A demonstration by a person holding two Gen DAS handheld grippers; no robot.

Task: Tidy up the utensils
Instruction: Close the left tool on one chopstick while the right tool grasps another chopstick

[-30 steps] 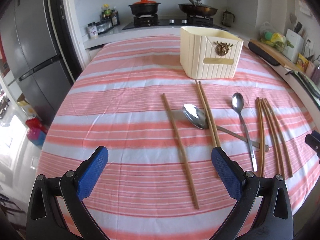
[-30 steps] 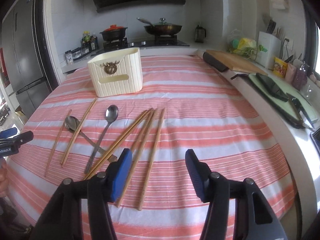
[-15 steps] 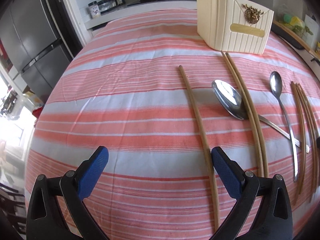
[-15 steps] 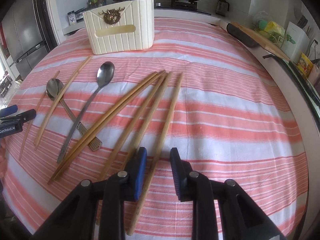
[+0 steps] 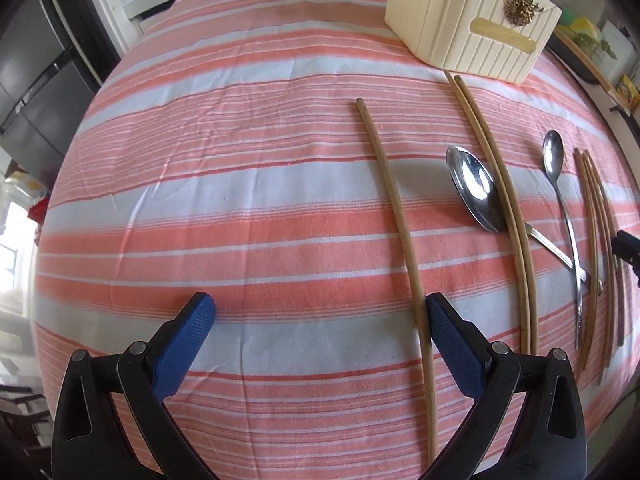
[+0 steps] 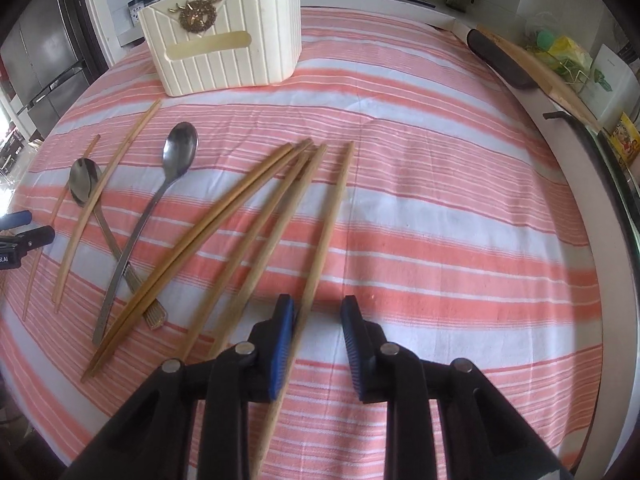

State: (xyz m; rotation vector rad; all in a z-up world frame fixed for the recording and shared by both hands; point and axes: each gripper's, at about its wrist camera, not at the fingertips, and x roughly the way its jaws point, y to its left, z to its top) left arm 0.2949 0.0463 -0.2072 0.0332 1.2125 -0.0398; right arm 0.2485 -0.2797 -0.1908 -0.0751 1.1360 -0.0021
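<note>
Several wooden chopsticks and two metal spoons lie on the striped tablecloth in front of a cream ribbed utensil holder (image 5: 472, 28), also in the right wrist view (image 6: 228, 40). My left gripper (image 5: 320, 320) is open, low over the cloth, its right finger beside a single chopstick (image 5: 396, 216). A large spoon (image 5: 476, 188) lies under a chopstick pair (image 5: 500, 196). My right gripper (image 6: 318, 312) is partly open, straddling the rightmost chopstick (image 6: 324, 240), which touches its left pad. A long spoon (image 6: 160, 200) lies to the left.
A wooden cutting board (image 6: 532, 64) and bags lie on the counter at the right. A stove with pans stands behind the table. A fridge (image 6: 44, 64) stands at the left. The table edge curves close on the right.
Both grippers have come lower and closer to the cloth. The right gripper's jaws narrowed, then opened slightly around the rightmost chopstick. The left gripper stayed wide open.
</note>
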